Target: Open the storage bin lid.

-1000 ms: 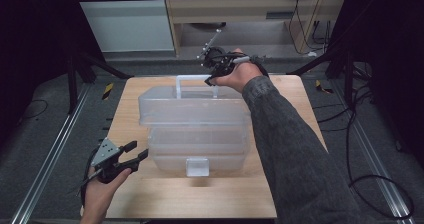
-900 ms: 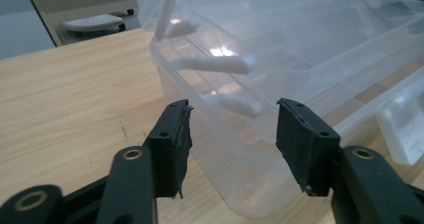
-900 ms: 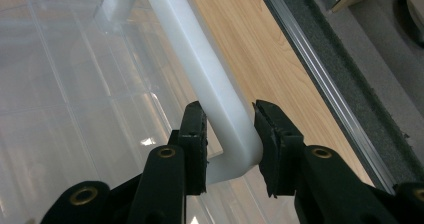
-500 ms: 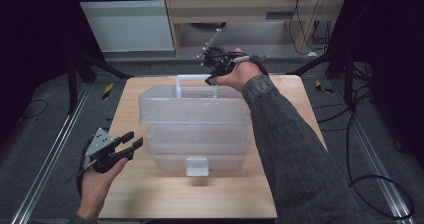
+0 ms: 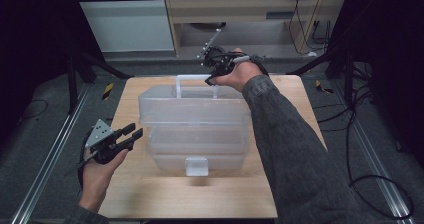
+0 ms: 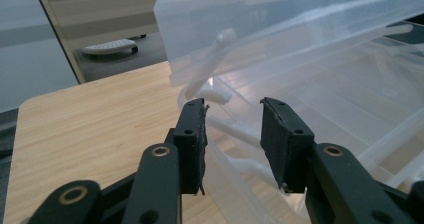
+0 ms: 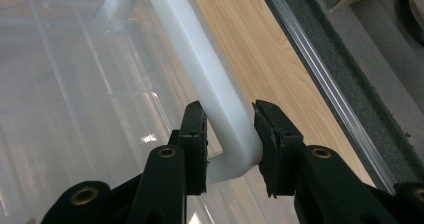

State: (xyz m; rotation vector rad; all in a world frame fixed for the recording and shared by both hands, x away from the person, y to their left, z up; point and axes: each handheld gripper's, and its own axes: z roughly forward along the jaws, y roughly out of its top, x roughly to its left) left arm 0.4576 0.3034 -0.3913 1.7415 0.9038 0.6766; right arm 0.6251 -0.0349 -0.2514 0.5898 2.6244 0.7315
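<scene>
While right tongs (image 7: 227, 134) clamp the handle (image 7: 200, 69), left tongs (image 6: 232, 134), closing, stand empty beside the box (image 5: 195, 114).

Bare table (image 5: 125, 109) left of the clear tiered box (image 5: 195, 129) — near edge likewise — box across the middle

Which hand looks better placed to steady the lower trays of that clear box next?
Left, probably. The left gripper sits beside the clear box at its lower trays, jaws just closing on nothing yet. The right gripper is clamped on the white handle.
</scene>
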